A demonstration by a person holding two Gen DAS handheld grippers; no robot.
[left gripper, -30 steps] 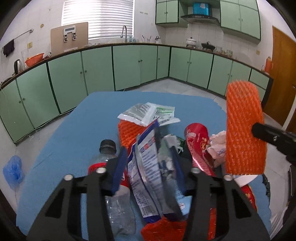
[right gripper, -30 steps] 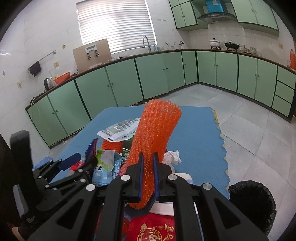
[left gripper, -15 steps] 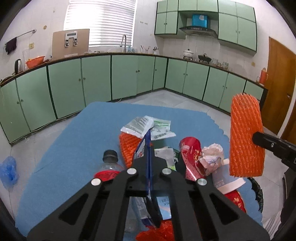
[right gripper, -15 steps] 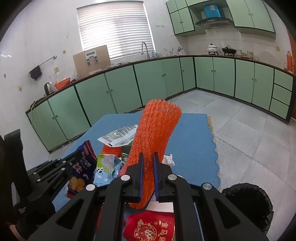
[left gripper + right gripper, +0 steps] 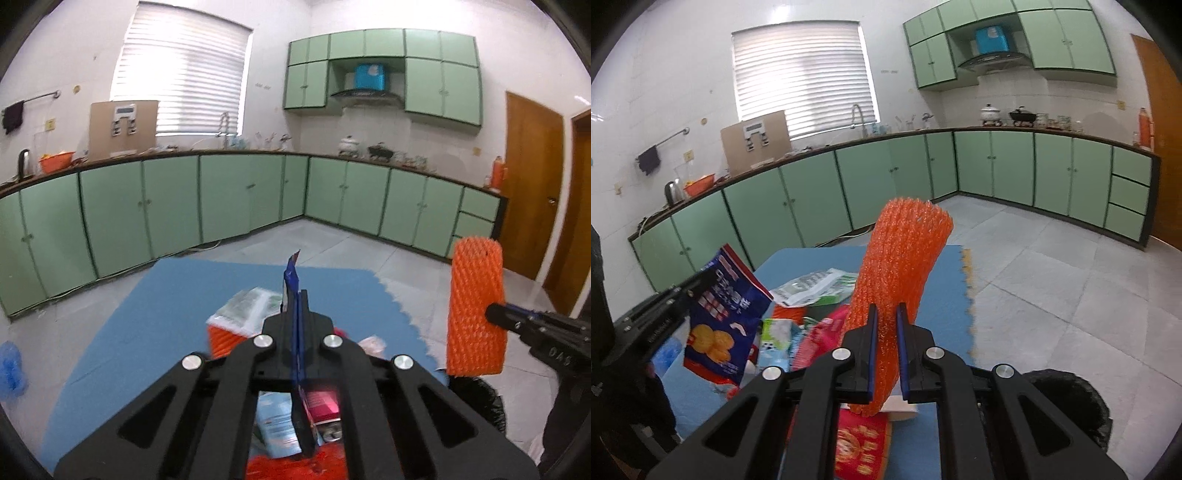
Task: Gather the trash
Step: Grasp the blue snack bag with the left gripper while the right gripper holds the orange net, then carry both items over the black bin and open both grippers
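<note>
Lower centre, the left gripper (image 5: 297,325) pinches a blue snack bag (image 5: 720,317). The right gripper (image 5: 886,332) clamps an orange foam net (image 5: 901,266). Behind lies trash on the blue mat (image 5: 155,295); bin (image 5: 1071,398) lower right.

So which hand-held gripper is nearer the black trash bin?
Right. The right hand-held gripper, clamping orange foam netting, is beside the bin; the left hand-held gripper is over the litter pile.
</note>
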